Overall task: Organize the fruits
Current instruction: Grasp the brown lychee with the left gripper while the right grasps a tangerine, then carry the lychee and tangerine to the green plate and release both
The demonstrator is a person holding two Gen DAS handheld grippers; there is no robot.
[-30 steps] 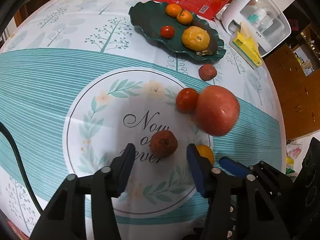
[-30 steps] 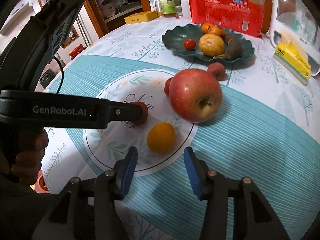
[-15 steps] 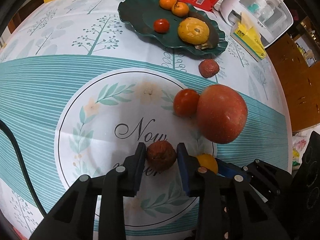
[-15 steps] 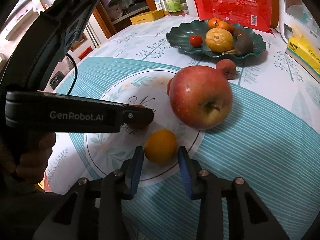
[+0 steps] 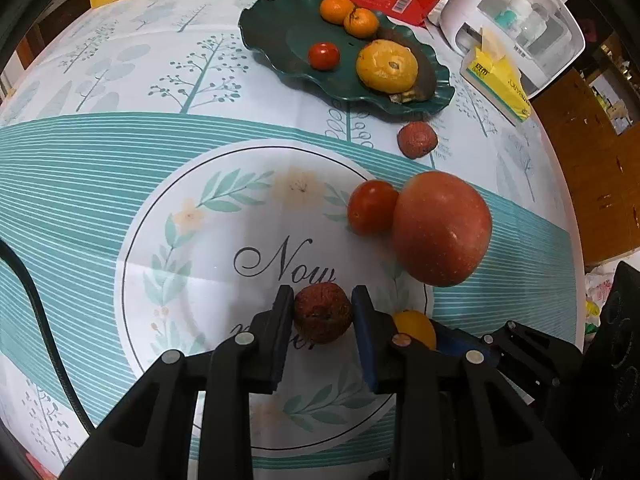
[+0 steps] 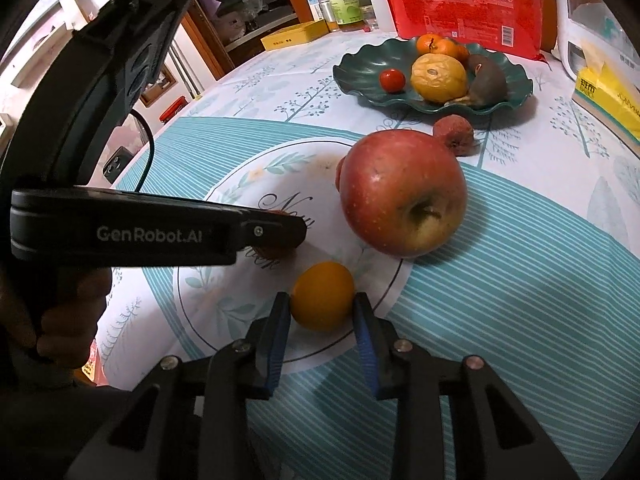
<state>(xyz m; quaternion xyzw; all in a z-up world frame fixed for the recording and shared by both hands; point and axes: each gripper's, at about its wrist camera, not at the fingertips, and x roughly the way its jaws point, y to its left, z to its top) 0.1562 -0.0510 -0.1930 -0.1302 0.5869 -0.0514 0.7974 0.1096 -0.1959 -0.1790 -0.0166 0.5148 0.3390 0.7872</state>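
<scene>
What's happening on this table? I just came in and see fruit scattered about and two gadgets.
A person is tidying fruit with two handheld grippers. The left gripper has its jaws closed on a dark red wrinkled fruit, and the right gripper has its jaws against a small orange fruit; both fruits sit on the tablecloth. A big apple, a tomato and another wrinkled red fruit lie loose. The green plate already holds several fruits.
</scene>
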